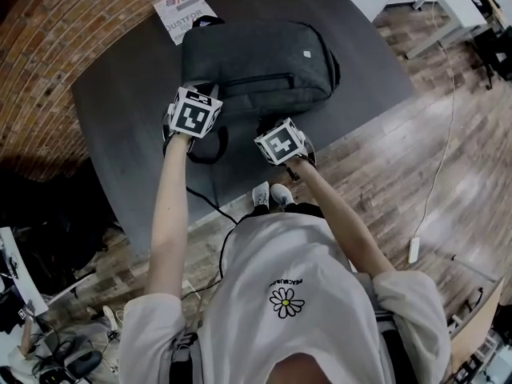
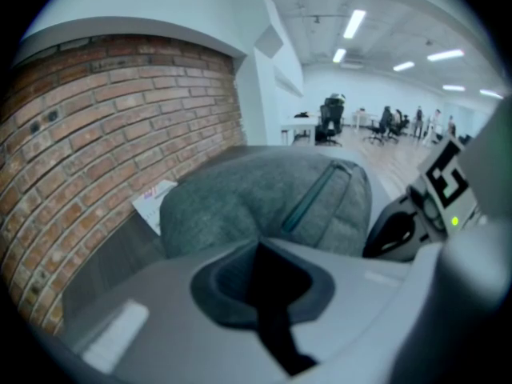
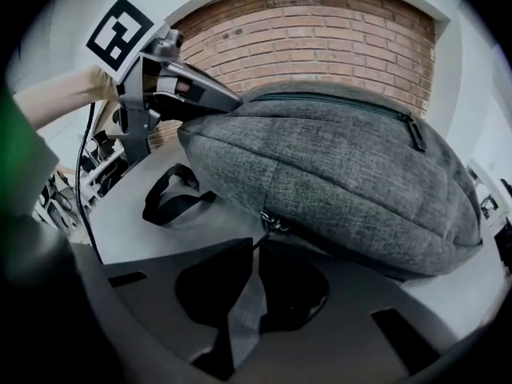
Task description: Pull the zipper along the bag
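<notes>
A grey woven bag [image 1: 256,58] lies on its side in the middle of a dark matte worktop [image 1: 120,102], with open surface to its front and right. Its metal zip pull [image 3: 272,224] sits on the near seam, at the tips of the right gripper [image 3: 253,246], whose jaws stand a sliver apart and clamp nothing. The left gripper [image 2: 258,248] has its jaws shut, tips against the bag's left end. A black strap loop [image 3: 172,194] lies near it. A leaflet [image 1: 182,10] rests behind the bag, by a brick wall [image 2: 104,134]. A wood floor [image 1: 400,158] lies to the right.

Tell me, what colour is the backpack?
Heathered dark grey; the backpack shows best in the right gripper view.
</notes>
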`<action>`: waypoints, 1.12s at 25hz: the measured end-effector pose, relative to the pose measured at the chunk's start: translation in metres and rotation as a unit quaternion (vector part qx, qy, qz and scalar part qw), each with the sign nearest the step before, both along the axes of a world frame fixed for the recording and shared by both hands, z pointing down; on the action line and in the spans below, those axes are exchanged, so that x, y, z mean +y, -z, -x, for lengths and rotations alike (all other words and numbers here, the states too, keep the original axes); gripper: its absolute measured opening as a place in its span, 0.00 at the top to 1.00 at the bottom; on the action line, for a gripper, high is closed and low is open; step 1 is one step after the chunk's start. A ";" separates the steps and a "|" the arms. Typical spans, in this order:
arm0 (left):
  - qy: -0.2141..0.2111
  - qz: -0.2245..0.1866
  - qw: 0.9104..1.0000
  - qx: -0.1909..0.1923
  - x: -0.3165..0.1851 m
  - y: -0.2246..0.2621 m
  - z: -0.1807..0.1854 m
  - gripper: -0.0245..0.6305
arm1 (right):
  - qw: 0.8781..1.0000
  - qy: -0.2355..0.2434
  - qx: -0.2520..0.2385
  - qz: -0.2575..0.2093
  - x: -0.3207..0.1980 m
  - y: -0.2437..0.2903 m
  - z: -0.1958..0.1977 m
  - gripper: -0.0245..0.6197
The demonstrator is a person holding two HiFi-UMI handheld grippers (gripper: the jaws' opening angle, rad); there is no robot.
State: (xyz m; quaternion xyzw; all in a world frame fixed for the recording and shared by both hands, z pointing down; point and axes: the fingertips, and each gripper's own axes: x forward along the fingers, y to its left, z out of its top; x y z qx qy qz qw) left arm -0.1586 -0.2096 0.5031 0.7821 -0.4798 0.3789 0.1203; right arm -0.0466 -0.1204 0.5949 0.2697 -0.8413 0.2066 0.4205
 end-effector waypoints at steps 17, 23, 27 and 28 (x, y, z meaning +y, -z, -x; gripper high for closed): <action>0.020 -0.056 0.998 0.024 0.002 0.033 0.008 0.96 | 0.997 0.007 -0.029 -0.065 -0.011 0.063 -0.041 0.87; 0.102 -0.203 0.968 0.111 0.010 0.127 0.004 0.96 | 0.975 -0.006 -0.118 -0.186 -0.046 0.172 -0.051 0.96; 0.153 -0.288 0.926 0.187 0.040 0.180 -0.013 0.96 | 0.944 -0.037 -0.220 -0.242 -0.055 0.227 -0.051 0.96; 0.157 -0.306 0.918 0.197 0.048 0.187 -0.019 0.96 | 0.937 -0.046 -0.243 -0.247 -0.057 0.237 -0.051 0.96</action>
